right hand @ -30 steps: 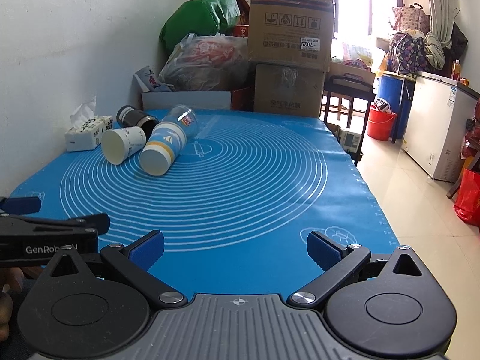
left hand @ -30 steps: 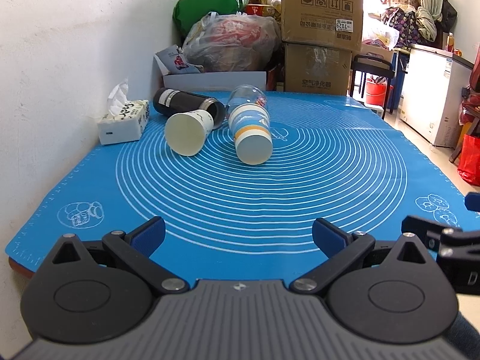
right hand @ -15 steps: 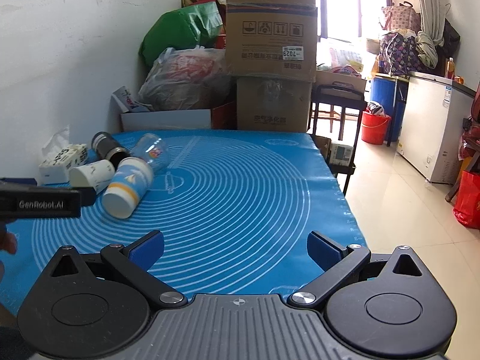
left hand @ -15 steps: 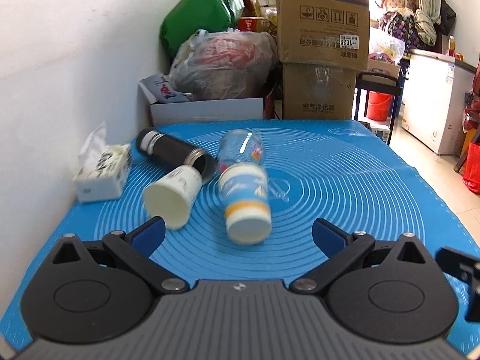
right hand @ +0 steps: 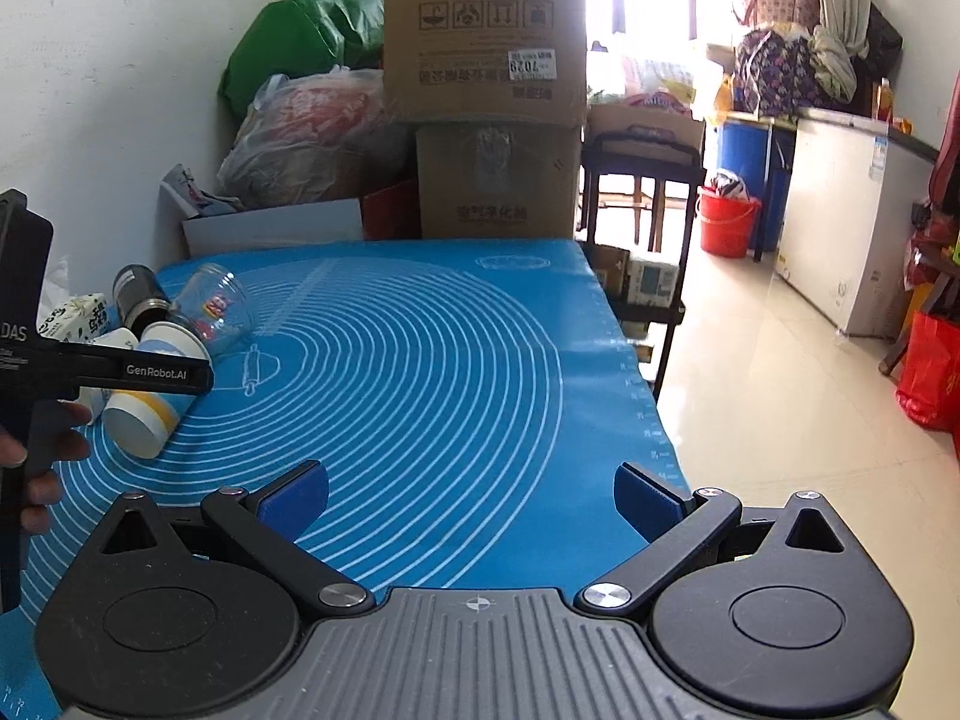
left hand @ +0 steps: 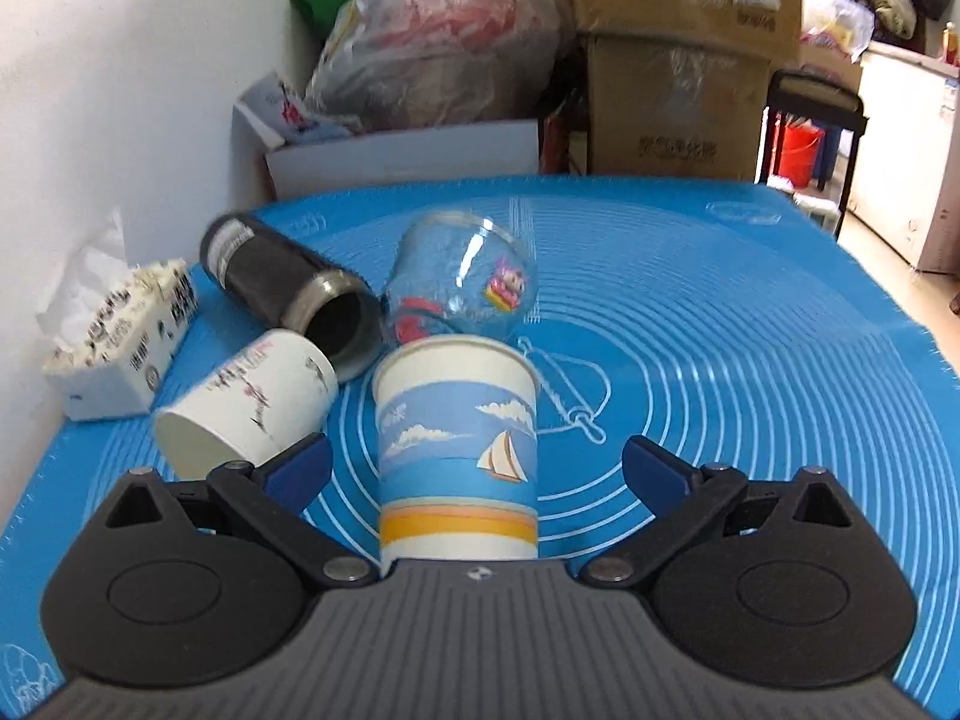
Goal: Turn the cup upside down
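Observation:
A paper cup with a blue sea and sailboat print lies on its side on the blue mat, its base toward me. It sits between the open fingers of my left gripper, untouched. It also shows in the right wrist view, partly behind the left gripper's body. A white paper cup, a clear glass cup and a black steel tumbler lie on their sides close by. My right gripper is open and empty over the mat's near right part.
A tissue pack lies by the white wall on the left. Cardboard boxes, a plastic bag and a white box stand behind the table. The table's right edge drops to a tiled floor.
My left gripper has moved forward to the cups, so the sailboat cup now lies between its open fingers. My right gripper has shifted slightly and stays open.

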Tool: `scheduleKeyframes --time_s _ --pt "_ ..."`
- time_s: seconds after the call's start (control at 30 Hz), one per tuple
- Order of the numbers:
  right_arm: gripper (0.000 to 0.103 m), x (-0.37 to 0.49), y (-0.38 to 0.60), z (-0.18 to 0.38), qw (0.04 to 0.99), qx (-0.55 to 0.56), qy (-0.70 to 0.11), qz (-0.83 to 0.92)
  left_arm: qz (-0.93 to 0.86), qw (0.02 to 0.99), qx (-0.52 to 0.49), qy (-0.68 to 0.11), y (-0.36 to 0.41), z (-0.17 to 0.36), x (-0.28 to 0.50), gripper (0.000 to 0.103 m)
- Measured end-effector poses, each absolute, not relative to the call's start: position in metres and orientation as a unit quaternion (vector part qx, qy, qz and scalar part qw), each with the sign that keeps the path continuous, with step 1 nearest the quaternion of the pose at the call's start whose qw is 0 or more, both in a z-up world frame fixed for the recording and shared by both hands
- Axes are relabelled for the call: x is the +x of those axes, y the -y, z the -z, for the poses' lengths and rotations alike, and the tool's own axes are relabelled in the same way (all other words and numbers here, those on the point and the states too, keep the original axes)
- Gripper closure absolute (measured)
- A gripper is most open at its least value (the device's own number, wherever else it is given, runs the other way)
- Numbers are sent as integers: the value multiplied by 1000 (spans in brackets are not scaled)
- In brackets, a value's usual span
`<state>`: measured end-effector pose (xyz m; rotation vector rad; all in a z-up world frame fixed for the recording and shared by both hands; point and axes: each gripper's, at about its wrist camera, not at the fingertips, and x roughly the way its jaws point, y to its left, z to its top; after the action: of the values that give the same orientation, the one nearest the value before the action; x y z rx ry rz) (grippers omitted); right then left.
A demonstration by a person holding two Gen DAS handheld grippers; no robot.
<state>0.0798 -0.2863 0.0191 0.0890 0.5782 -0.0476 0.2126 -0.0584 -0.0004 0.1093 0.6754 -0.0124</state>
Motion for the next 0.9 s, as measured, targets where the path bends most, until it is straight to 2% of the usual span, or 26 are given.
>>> scheduleKeyframes --time_s 0.07,0.13,0.17,0.2,0.27,0.47,0.9 --pt "0 83 288 -15 956 46 -290 25 5 935 52 -351 60 6 219 16" --pt "0 85 289 -12 954 51 -294 24 -5 929 52 -367 59 13 223 18" --pt "0 86 290 -10 953 57 -296 21 -7 928 53 -368 59 16 223 26" --pt "0 86 291 -9 952 62 -298 19 -3 928 55 -368 59 18 222 27" --pt "0 85 293 -8 951 66 -300 20 4 930 55 -362 59 16 218 44" --pt "0 81 296 -7 952 62 -300 24 22 933 53 -354 64 5 205 44" --pt "0 51 290 -19 954 35 -299 12 51 930 41 -361 75 -9 127 44"
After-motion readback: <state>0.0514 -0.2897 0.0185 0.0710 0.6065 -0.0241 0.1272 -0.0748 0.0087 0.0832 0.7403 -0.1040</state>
